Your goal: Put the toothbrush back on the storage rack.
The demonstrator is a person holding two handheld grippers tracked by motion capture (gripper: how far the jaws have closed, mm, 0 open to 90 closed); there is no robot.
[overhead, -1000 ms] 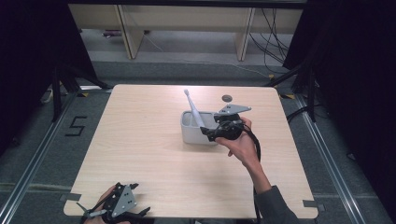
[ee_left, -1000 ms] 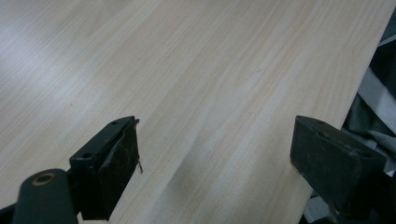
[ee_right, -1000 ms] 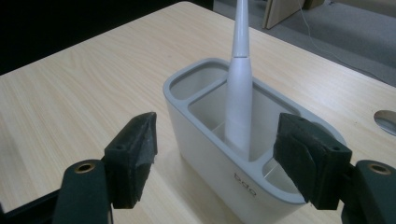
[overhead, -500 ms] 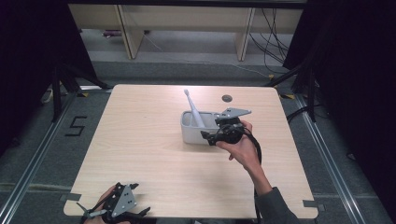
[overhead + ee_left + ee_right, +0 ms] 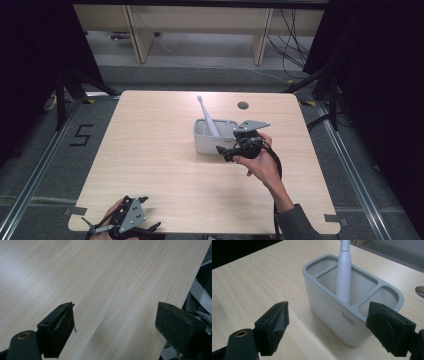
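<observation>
The right tool [image 5: 226, 153] sits in a hand [image 5: 260, 162] just in front of the white holder [image 5: 212, 142], on its near right side. Its jaws have just been opening and now stand wide apart, with nothing between them. In the right gripper view the pads [image 5: 275, 322] are off the holder [image 5: 332, 305] and do not touch it.

The holder has three cups in a row. A white toothbrush [image 5: 207, 117] stands in the middle cup and leans to the far left. Its top is cut off in the right gripper view [image 5: 344, 270]. The two end cups look bare, but their bottoms are hard to see.

The left tool [image 5: 127, 222] rests at the near left edge of the tabletop [image 5: 150, 150], partly cut off. Its jaws are wide apart over bare wood [image 5: 100, 290].
</observation>
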